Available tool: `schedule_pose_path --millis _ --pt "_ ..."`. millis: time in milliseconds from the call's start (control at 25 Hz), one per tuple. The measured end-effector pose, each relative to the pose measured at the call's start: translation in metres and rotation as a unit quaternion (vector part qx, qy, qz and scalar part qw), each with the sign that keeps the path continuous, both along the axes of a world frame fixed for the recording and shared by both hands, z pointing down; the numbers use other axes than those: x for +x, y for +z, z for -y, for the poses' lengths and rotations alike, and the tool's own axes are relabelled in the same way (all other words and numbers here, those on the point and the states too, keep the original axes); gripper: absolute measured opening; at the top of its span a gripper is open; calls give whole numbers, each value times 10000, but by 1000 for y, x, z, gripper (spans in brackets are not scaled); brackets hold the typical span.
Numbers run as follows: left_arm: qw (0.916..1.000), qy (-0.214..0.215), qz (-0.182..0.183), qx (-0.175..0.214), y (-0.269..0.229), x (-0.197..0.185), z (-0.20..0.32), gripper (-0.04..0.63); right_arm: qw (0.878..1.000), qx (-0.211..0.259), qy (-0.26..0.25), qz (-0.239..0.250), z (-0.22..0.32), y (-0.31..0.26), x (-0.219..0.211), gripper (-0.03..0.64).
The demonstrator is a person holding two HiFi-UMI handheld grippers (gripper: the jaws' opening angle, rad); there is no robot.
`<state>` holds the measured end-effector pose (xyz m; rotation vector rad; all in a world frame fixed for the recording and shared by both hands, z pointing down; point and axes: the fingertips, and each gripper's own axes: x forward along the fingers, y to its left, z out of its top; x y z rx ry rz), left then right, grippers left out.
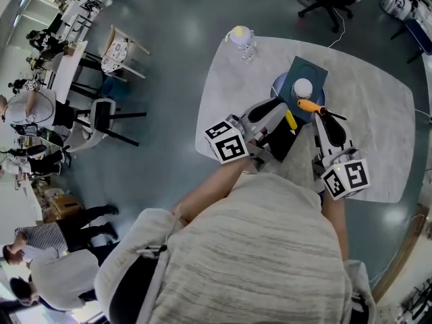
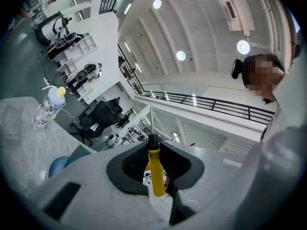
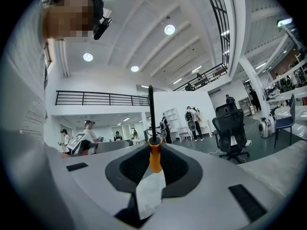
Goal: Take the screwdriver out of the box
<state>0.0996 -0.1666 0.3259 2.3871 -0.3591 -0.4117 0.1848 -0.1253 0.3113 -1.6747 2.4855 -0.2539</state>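
Note:
A yellow-handled screwdriver (image 2: pixel 154 169) stands between the jaws of my left gripper (image 2: pixel 154 171), which is shut on it, the metal shaft pointing up and away. In the head view this gripper (image 1: pixel 280 112) holds the yellow screwdriver (image 1: pixel 290 120) over a black box (image 1: pixel 283 144) on the white table (image 1: pixel 378 127). My right gripper (image 3: pixel 154 161) is shut on an orange-handled screwdriver (image 3: pixel 154 155) with a black shaft. In the head view the right gripper (image 1: pixel 318 115) is beside the box, the orange handle (image 1: pixel 309 104) at its tip.
Behind the box lie a dark teal square pad (image 1: pixel 309 71), a blue round dish (image 1: pixel 282 86) and a white ball (image 1: pixel 302 86). A bottle with a yellow cap (image 1: pixel 241 40) stands at the table's far edge. An office chair (image 3: pixel 232 128) and several people stand around.

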Motion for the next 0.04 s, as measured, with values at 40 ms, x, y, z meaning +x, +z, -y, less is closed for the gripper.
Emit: schedule_pose_path --millis 40 --pt "10000 9 11 9 0 1 1 81 10000 10 8 -3 1 0 1 67"
